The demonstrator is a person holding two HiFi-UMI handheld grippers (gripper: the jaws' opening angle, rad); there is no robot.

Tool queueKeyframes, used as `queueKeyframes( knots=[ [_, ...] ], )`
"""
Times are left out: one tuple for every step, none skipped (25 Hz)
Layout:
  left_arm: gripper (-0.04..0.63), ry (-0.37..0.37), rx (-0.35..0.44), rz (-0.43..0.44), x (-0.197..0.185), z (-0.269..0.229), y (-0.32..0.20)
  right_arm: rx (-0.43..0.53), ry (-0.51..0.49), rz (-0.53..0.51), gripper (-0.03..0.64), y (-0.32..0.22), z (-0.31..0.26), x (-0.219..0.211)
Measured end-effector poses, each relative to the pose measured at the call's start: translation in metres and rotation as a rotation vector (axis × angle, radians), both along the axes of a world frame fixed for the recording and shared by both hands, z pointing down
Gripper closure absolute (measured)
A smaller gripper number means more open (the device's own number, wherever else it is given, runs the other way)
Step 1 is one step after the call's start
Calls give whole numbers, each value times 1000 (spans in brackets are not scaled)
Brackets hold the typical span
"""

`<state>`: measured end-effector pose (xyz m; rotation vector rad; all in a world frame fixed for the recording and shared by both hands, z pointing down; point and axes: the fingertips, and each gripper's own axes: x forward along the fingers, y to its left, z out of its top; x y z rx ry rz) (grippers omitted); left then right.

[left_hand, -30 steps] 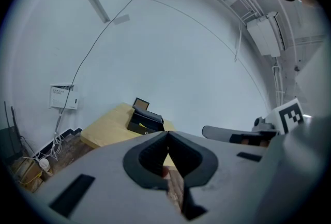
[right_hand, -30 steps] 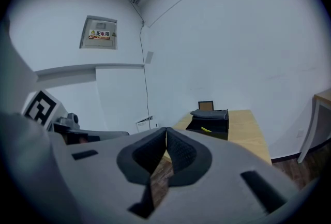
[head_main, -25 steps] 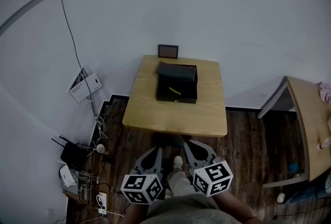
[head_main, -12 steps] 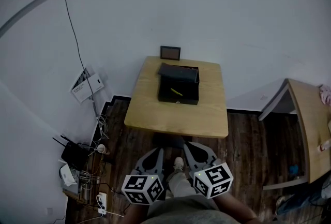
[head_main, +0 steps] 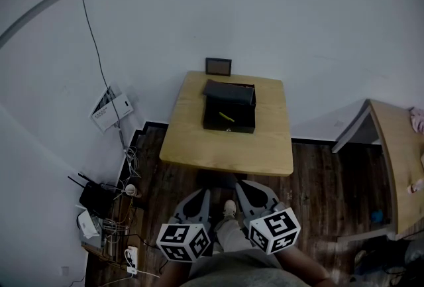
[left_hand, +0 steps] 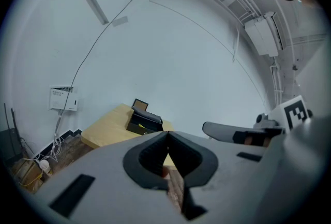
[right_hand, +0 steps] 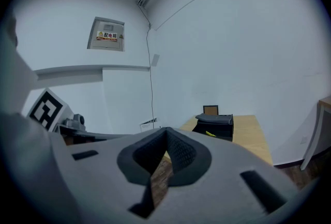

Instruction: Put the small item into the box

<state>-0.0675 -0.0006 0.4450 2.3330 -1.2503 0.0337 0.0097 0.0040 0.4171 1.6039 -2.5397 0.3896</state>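
Both grippers are hanging low in front of the person's body, well apart from the tabletop (head_main: 225, 154), and neither is carrying anything. The left gripper (head_main: 197, 197) is showing its fingers (left_hand: 147, 155) pressed together at the tips with nothing between them. The right gripper (head_main: 246, 187) is matching it, its fingers (right_hand: 182, 154) meeting tip to tip over the bare wooden floor (head_main: 318, 179). They are pointing roughly toward the tabletop, only slightly downward, which is reading as a resting pose and not a reach.

The box (head_main: 228, 114) is sitting on the far half of the tabletop, black and open. Its lid (head_main: 228, 89) is lying back toward the wall, so the opening is facing the person's side and nothing is blocking the way in. The small item (head_main: 226, 116), a thin yellow piece, is lying inside the box on its dark bottom; the right gripper view is showing it there too. A small dark frame (head_main: 218, 66) is standing just behind the box at the tabletop's far edge.

Judging from this layout, the placing is looking finished. The item is resting in the box, and the closed, empty fingers are being kept clear, probably because nothing is left to carry. Whether the lid is meant to be shut afterwards, the task is not saying.
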Motion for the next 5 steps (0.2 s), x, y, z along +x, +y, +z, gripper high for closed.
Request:
queueKeyframes(
  knots=[
    [592,0,0,-1,0,0,-1,0,0,-1,617,-1,0,0],
    [592,-1,-1,-1,1,0,-1,0,0,-2,617,-1,0,0],
    [592,-1,-1,-1,1,0,-2,-1,0,-3,617,-2,0,1],
    [592,-2,-1,-1,2,0,-2,-1,0,-4,617,-3,1,1],
    [592,-2,-1,0,2,1,-3,-2,1,-4,617,-3,1,1]
  ],
)
